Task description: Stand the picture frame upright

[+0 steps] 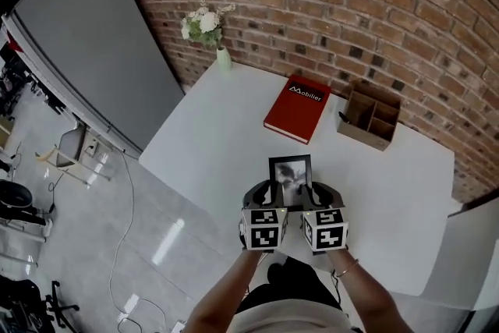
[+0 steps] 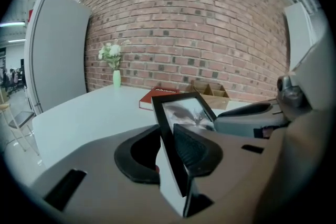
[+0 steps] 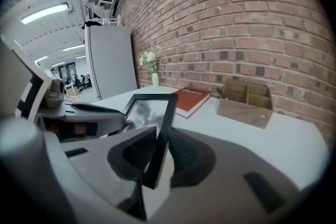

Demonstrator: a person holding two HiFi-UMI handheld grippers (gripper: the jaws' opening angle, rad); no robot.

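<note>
Black picture frame point(image 1: 290, 174), bottom edge hidden.
Left gripper point(image 2: 169, 145) and right gripper point(image 3: 157, 150) each pinch a side; red hardcover book point(image 1: 297, 110) reads "Mobilier".

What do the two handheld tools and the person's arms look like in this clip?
Both the left tool and the right tool have smooth grey shells with black ribbed pads. Each carries a white cube printed with black square markers. No cables show. The forearms are unsleeved, and a thin bracelet sits on the right wrist.
</note>
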